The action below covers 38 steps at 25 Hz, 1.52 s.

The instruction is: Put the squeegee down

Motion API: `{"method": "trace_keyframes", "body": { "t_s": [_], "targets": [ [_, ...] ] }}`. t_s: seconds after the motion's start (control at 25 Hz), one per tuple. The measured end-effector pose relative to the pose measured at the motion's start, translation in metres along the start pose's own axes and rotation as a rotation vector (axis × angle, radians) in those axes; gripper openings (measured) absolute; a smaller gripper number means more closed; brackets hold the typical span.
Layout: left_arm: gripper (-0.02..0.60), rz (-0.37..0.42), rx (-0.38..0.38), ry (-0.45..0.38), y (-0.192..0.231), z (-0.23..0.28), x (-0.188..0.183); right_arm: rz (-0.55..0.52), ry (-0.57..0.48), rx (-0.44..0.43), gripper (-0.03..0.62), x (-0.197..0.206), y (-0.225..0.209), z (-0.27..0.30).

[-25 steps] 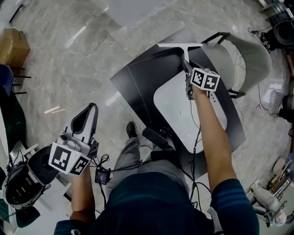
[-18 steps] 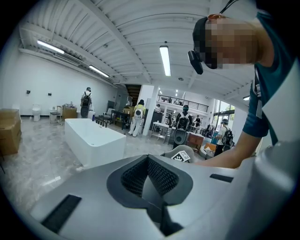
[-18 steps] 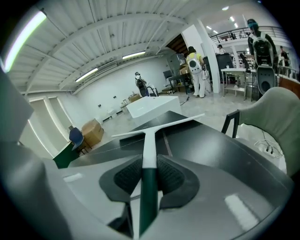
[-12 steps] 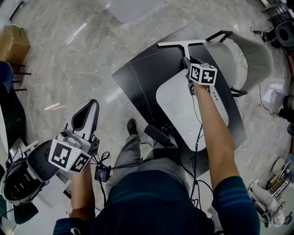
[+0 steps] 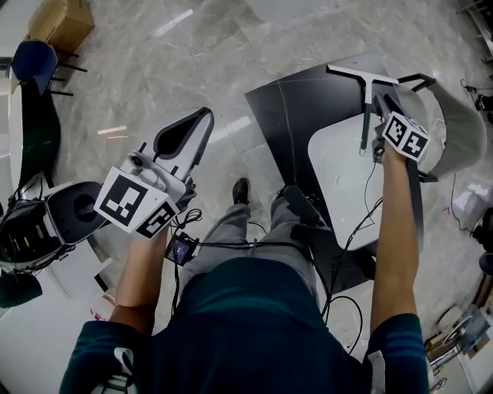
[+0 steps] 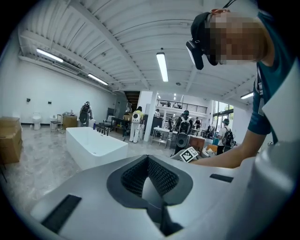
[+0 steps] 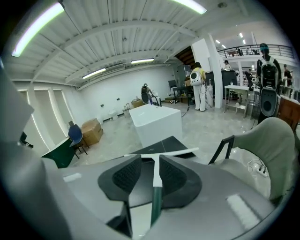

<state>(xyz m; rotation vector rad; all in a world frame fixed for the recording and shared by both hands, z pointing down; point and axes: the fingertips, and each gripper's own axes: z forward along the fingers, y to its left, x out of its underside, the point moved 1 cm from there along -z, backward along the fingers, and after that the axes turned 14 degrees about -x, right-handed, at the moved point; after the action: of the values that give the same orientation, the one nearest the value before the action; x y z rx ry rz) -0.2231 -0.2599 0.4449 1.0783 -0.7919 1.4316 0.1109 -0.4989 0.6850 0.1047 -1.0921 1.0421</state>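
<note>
The squeegee (image 5: pixel 363 108) is a white T with a dark green handle. It lies on the black mat (image 5: pixel 308 108) and the white panel (image 5: pixel 339 177), blade at the far end. My right gripper (image 5: pixel 379 104) hovers just above and to the right of its handle. In the right gripper view the squeegee (image 7: pixel 154 176) shows between the jaws of the right gripper (image 7: pixel 150 161), which are opening, and neither pad presses on it. My left gripper (image 5: pixel 206 112) is held up at the left, far from the squeegee. The left gripper (image 6: pixel 147 158) is shut on nothing.
A grey chair (image 5: pixel 451 127) with a black frame stands right of the mat. A cardboard box (image 5: pixel 65 19) and a blue chair (image 5: pixel 35 58) stand at the far left. A white tub (image 6: pixel 96 147) and several standing people are further off. Cables trail at my feet.
The right gripper has let go of the squeegee's handle and lifted off it, its jaws now wider. The left gripper has risen closer to the head camera.
</note>
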Motion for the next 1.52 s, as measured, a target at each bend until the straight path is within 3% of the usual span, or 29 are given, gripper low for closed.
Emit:
{"method": "trace_keyframes", "body": {
  "t_s": [0.16, 0.32, 0.52, 0.84, 1.08, 1.36, 1.52],
  "targets": [
    [0.006, 0.008, -0.018, -0.045, 0.009, -0.028, -0.015, -0.051, -0.108, -0.039, 0.127, -0.046, 0.044, -0.040],
    [0.006, 0.015, -0.013, -0.096, 0.017, -0.050, -0.031, -0.096, -0.232, -0.084, 0.084, -0.092, 0.100, -0.088],
    [0.006, 0.020, -0.004, -0.179, 0.023, -0.095, -0.043, -0.141, -0.362, -0.142, 0.031, -0.122, 0.182, -0.165],
    [0.006, 0.033, 0.042, -0.264, 0.048, -0.117, -0.083, -0.269, -0.459, -0.187, 0.009, -0.172, 0.287, -0.241],
    [0.006, 0.035, 0.086, -0.303, 0.065, -0.148, -0.106, -0.362, -0.525, -0.199, 0.009, -0.184, 0.374, -0.299],
    [0.006, 0.037, 0.140, -0.316, 0.040, -0.158, -0.108, -0.412, -0.594, -0.161, 0.009, -0.170, 0.414, -0.371],
    [0.006, 0.046, 0.170, -0.319, 0.037, -0.171, -0.108, -0.457, -0.604, -0.093, 0.008, -0.156, 0.434, -0.394]
  ]
}}
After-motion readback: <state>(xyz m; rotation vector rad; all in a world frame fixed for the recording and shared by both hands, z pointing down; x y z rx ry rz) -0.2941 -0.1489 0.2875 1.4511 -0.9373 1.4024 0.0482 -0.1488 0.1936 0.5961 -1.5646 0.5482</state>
